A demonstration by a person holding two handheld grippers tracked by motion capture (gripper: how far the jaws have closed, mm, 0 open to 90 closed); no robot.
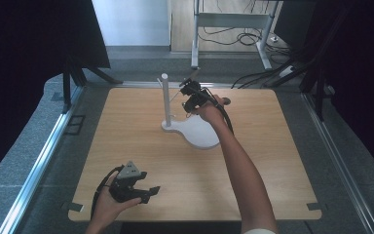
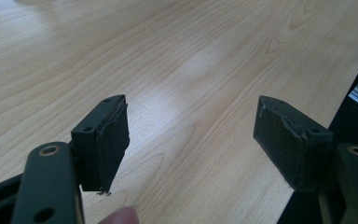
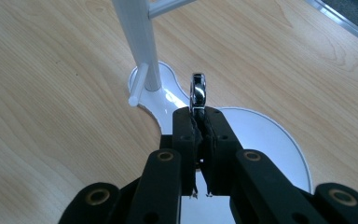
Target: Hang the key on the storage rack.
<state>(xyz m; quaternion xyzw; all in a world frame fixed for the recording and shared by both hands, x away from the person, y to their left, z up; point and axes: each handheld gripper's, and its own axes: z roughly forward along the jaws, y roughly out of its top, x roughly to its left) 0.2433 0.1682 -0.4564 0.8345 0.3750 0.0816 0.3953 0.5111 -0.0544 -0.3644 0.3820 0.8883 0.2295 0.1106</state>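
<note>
Unmarked: ring (image 3: 198, 91), white stand (image 3: 256, 135)

Right gripper (image 3: 199, 122) fingers pinched together, arm outstretched; left gripper (image 2: 191, 140) low, fingers spread wide.

The tabletop (image 3: 51, 116) is pale, matt wood grain. The white stand (image 3: 261, 135) looks glossy plastic. The ring (image 3: 198, 91) is shiny metal; the fingers (image 2: 284, 140) have rough black pads.
</note>
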